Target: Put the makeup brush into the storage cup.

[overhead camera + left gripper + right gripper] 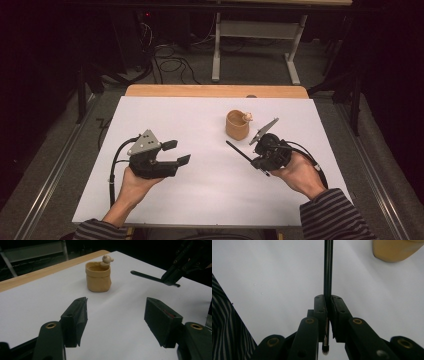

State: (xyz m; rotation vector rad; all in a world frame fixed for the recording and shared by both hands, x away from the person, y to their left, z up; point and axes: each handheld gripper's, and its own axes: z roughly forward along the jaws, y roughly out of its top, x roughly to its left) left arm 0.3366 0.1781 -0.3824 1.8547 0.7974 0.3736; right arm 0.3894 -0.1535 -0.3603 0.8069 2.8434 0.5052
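Nearest the person, two hands in striped sleeves come in over the white sheet (210, 175) that covers the table. The left gripper (177, 152) is held low over the sheet at the left, its jaws standing well apart with nothing between them; in the left gripper view the bare white surface shows in the gap.

On the right, the right gripper (257, 161) is clamped on a thin black pen (239, 151). In the right gripper view the jaws press together on the pen's shaft, a short rounded end sticking out behind the pads and the long part running straight ahead, in line with the jaws. In the high view the pen's long axis lies on a slant: its free end points up and to the left, toward the middle of the sheet, and stops just short of the cup. In the left gripper view the pen hangs above the sheet, nearly level, not touching it.

Farther off stands a small tan cup (237, 125), upright on the sheet, with a little pale figure (247, 117) perched at its rim. Beyond it the wooden table edge (215, 91) shows.
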